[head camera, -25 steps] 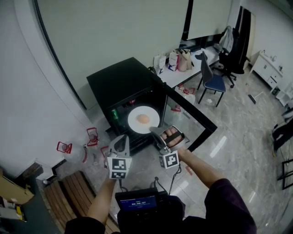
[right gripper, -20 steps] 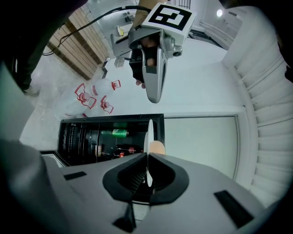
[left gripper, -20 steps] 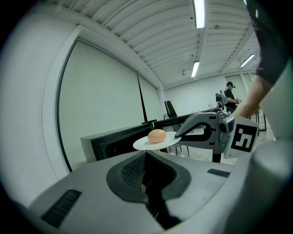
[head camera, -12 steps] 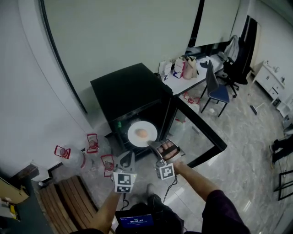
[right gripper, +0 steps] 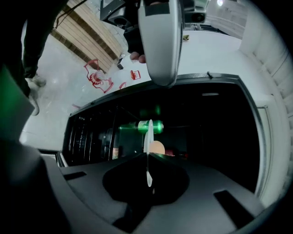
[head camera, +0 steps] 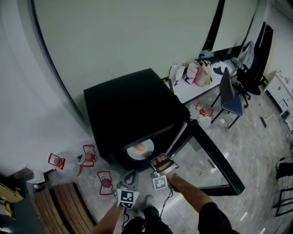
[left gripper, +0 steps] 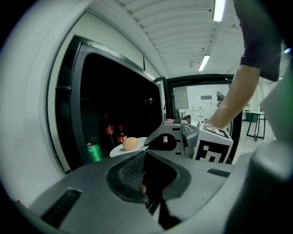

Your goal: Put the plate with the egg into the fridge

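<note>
Dim, fisheye-warped views with dark corners; white ceiling strip lights (left gripper: 219,9) glow, while the black box-shaped fridge (head camera: 128,105) is shadowed inside.

The right gripper (right gripper: 147,157) pinches the white plate (right gripper: 149,131) edge-on, egg (right gripper: 158,147) and green can (right gripper: 157,126) beyond.

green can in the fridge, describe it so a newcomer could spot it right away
Find the black fridge by the wall, its door open. Inside, at the left in the left gripper view, a green can stands beside two dark bottles. It is the only green thing there.
</note>
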A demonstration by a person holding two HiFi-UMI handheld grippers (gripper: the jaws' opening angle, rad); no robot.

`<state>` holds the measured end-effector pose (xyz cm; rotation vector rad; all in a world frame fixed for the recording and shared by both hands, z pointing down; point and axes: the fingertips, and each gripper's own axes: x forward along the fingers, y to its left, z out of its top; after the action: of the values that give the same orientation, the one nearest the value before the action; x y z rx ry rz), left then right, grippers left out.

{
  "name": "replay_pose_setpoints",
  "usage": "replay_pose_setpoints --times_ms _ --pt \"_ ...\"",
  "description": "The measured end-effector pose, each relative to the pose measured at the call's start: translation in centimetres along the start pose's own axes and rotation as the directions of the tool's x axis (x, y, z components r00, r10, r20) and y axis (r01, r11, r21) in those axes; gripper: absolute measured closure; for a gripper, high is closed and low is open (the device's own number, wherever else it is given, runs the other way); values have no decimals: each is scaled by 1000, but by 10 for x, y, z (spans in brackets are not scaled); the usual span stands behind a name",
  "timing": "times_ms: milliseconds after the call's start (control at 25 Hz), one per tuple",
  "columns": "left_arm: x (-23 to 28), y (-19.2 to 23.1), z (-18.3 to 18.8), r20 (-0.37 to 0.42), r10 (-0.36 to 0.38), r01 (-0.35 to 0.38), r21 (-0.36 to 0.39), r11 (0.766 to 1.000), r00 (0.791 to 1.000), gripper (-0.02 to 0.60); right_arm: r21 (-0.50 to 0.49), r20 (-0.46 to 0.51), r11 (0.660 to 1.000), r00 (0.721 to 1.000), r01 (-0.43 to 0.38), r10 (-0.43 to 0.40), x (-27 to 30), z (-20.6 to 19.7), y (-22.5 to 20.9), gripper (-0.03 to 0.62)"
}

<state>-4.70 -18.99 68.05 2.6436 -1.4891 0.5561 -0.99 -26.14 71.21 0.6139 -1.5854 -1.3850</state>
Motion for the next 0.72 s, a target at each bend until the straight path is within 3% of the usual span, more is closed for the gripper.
replay_pose_setpoints --times_ms 240,560,600,640,720 --pt "61 7 -35 -41 0 -1 -29 1000 999 572 -49 8 998 1000 -28 28 65 -22 39 571" --pt "83 19 -52 -67 34 -39 -72 997 997 572 -44 51 994 994 -98 100 99 -28 68 571" --pt "83 21 -53 -71 40 -46 -79 996 997 572 -22 65 985 983 -168 169 97 -25 80 571" --pt "83 21 -54 -76 44 -51 -85 995 996 572 13 84 959 956 -282 280 91 -20 98 571" --pt "81 21 -56 -83 51 -58 -89 994 995 572 82 135 864 865 -496 484 80 -11 132 569"
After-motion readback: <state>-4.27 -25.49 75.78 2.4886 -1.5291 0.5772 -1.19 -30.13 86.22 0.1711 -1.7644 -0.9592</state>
